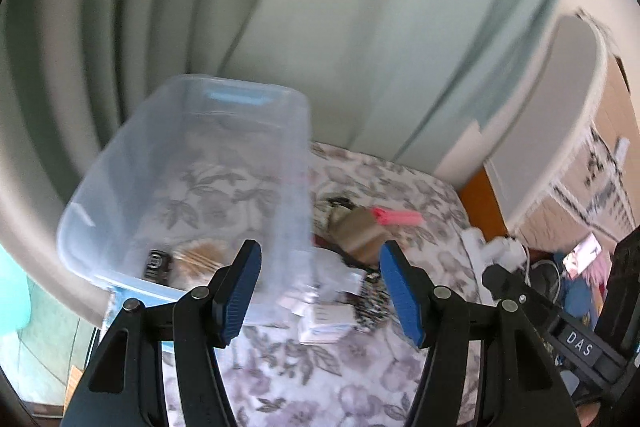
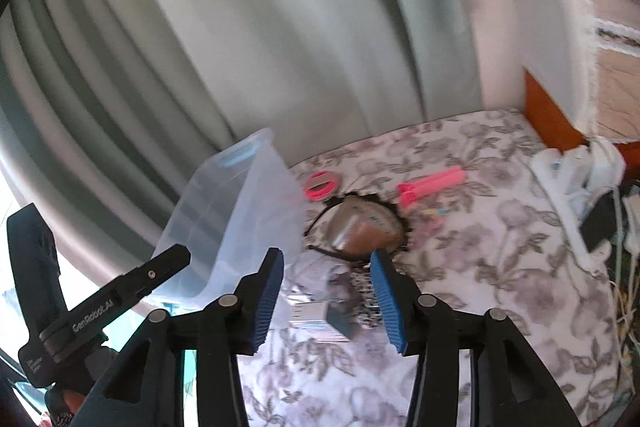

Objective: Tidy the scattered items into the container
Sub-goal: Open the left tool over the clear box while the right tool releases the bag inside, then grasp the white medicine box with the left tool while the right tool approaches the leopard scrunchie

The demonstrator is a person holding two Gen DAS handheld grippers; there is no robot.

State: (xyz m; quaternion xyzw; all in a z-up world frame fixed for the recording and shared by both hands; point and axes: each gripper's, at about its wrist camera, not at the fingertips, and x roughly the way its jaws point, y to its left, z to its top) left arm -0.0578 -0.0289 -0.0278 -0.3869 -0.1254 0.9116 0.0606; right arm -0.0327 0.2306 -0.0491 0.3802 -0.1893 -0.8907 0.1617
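Both grippers hang over the floral bedspread (image 2: 500, 251) with nothing between their pads: the left gripper (image 1: 320, 287) spread wide, the right gripper (image 2: 328, 291) parted. The clear plastic bin (image 1: 132, 163) sits at the left; a pink clip (image 2: 432, 185), pink hair ties (image 2: 322, 185) and a brown pouch (image 2: 360, 231) lie just beside it.

Soft daylight — motion blur throughout, fisheye-bent edges.

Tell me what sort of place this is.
Probably a bedroom: a mattress under a grey floral bedsheet, pale green pleated curtains hanging behind it, and small personal items such as a pink plastic hair clip lying on the sheet beside a clear plastic storage bin.
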